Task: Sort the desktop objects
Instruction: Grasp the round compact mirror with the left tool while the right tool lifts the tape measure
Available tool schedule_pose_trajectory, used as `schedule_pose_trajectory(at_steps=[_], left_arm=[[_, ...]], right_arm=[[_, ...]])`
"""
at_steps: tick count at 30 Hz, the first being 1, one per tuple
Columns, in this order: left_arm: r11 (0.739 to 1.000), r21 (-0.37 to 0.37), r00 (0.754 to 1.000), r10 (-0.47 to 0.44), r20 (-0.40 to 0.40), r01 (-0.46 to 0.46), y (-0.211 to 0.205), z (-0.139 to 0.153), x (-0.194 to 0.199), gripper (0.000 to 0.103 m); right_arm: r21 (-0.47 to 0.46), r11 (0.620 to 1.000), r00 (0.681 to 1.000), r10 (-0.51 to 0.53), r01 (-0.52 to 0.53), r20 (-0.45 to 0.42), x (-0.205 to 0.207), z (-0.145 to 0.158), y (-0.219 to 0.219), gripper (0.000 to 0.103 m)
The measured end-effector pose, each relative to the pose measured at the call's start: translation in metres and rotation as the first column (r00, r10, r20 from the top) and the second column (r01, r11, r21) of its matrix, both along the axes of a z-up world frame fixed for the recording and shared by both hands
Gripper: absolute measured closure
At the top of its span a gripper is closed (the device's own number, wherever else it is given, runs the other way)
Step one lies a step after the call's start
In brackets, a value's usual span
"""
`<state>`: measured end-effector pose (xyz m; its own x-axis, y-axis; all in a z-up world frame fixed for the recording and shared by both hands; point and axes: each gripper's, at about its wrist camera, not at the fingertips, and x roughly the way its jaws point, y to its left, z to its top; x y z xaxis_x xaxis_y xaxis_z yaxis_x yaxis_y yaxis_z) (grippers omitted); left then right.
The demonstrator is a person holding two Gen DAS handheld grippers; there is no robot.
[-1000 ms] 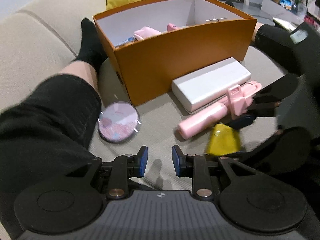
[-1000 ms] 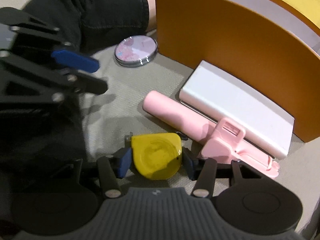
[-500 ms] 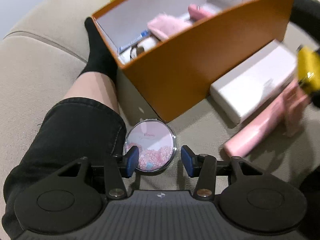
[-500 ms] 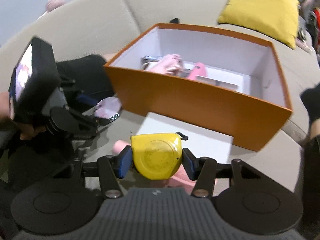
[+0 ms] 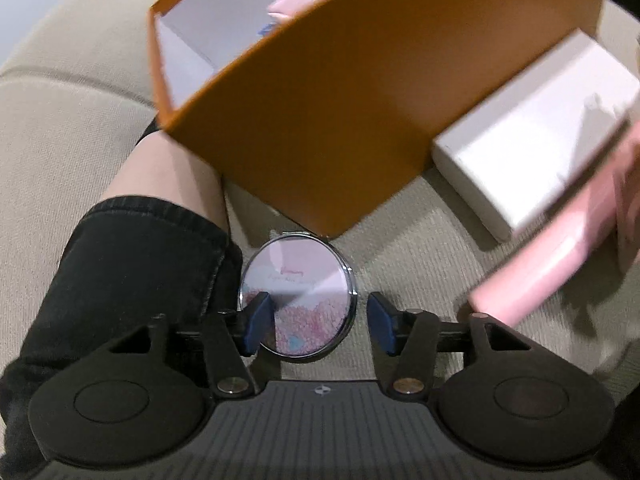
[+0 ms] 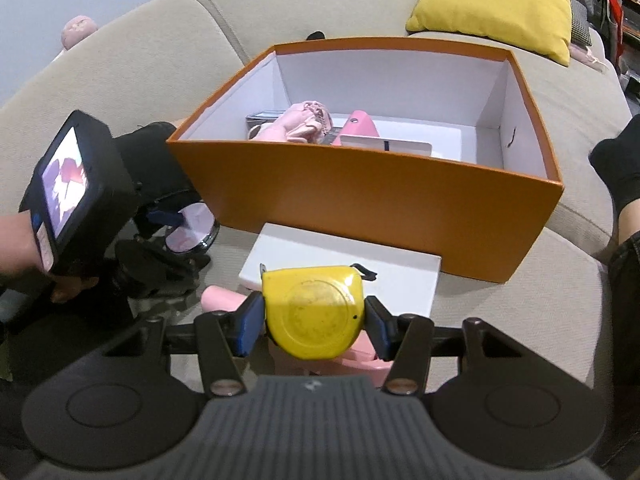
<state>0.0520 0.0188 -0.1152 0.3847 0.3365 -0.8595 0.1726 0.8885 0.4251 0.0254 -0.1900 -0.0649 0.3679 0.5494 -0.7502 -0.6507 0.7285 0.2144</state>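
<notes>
A round pink compact mirror point(image 5: 296, 280) lies flat on the beige sofa seat, just in front of the orange box point(image 5: 340, 120). My left gripper point(image 5: 320, 320) hangs over it with the jaws closing. The mirror sits between the blue pads; the left pad overlaps its rim, the right pad stands clear. In the right wrist view my right gripper point(image 6: 314, 320) is shut on a yellow tape measure point(image 6: 316, 312), held in the air before the orange box point(image 6: 360, 208). The left gripper point(image 6: 172, 220) shows there at the left, over the mirror point(image 6: 192, 228).
A white flat box point(image 6: 344, 264) and a pink selfie stick point(image 5: 560, 256) lie against the orange box's front. Inside it are a pink pouch point(image 6: 300, 124) and other small items. A person's leg in black shorts point(image 5: 132, 272) borders the mirror. A yellow cushion point(image 6: 496, 4) sits behind.
My left gripper came down and forward over the mirror, and its jaws spread wider. My right gripper lifted the tape measure off the seat, up in front of the box.
</notes>
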Motion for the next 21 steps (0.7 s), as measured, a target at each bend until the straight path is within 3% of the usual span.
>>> schedule_pose_trajectory(at_steps=[3, 9, 13, 17, 19, 21], left_arm=[[1.0, -0.009, 1.0, 0.015, 0.023, -0.015, 0.002, 0.006, -0.004, 0.066], [0.999, -0.034, 0.994, 0.007, 0.106, -0.004, 0.002, 0.027, -0.024, 0.082], [0.984, -0.176, 0.99, 0.063, 0.128, -0.04, 0.018, 0.053, -0.045, 0.087], [0.95, -0.311, 0.989, 0.075, 0.126, -0.033, 0.028, 0.077, -0.061, 0.088], [0.94, -0.339, 0.991, 0.08, 0.103, -0.041, 0.03, 0.074, -0.058, 0.089], [0.951, -0.308, 0.99, 0.082, 0.111, -0.044, 0.026, 0.069, -0.06, 0.088]], right_arm=[[-0.002, 1.0, 1.0, -0.008, 0.008, 0.006, -0.004, 0.001, -0.005, 0.047], [-0.004, 1.0, 1.0, -0.029, 0.029, 0.005, -0.007, -0.001, -0.012, 0.047], [-0.006, 1.0, 1.0, -0.026, 0.026, 0.006, -0.007, -0.001, -0.011, 0.047], [-0.008, 1.0, 1.0, -0.015, 0.015, 0.005, -0.006, -0.001, -0.007, 0.047], [-0.012, 1.0, 1.0, -0.014, 0.014, 0.003, -0.005, -0.002, -0.004, 0.047], [-0.013, 1.0, 1.0, -0.014, 0.014, 0.004, -0.005, -0.002, -0.003, 0.047]])
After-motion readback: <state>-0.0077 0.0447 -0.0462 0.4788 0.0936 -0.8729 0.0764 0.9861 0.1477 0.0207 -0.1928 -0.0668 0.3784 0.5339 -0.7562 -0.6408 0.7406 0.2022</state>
